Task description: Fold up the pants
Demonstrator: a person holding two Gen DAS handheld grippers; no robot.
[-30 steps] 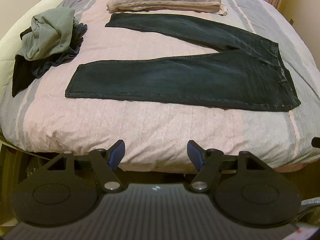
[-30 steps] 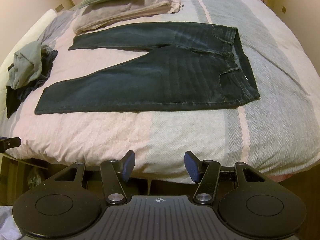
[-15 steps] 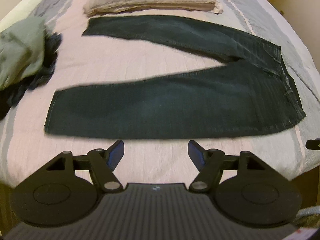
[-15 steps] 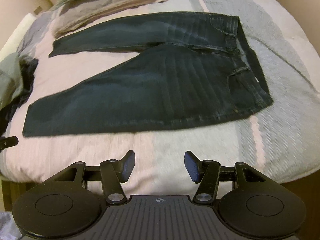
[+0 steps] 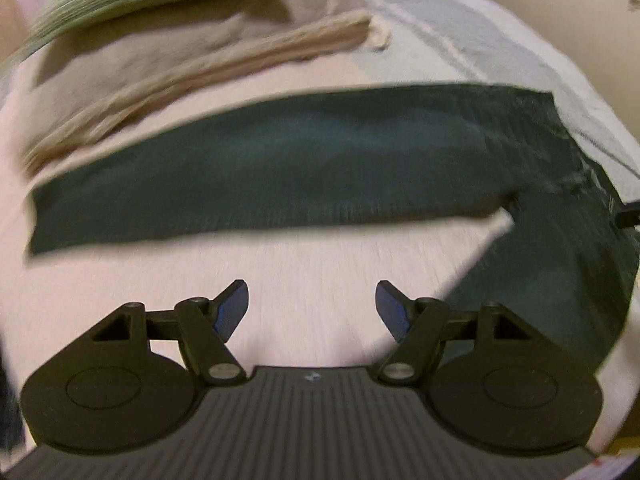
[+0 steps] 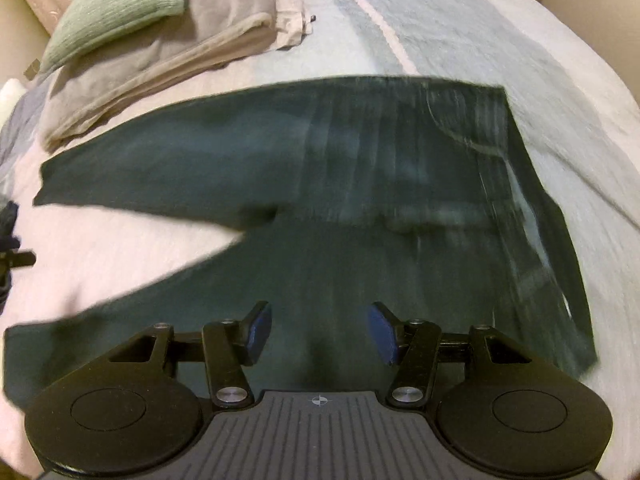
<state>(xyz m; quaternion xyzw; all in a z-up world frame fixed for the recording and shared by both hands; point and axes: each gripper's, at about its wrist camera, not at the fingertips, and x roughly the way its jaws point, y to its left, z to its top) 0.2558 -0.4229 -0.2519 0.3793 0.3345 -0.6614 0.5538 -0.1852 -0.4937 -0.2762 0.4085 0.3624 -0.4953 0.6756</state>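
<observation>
Bed (image 6: 460, 40) with striped pink and grey-blue cover.
Dark pants (image 6: 360, 208) lie spread flat, legs apart; a folded beige blanket (image 6: 168, 52) lies beyond them.

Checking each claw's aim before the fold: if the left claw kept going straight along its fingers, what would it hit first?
Probably the bare pale pink bedspread in the gap between the legs of the dark denim pants. The left claw is open and empty; blur leaves depth uncertain.
</observation>
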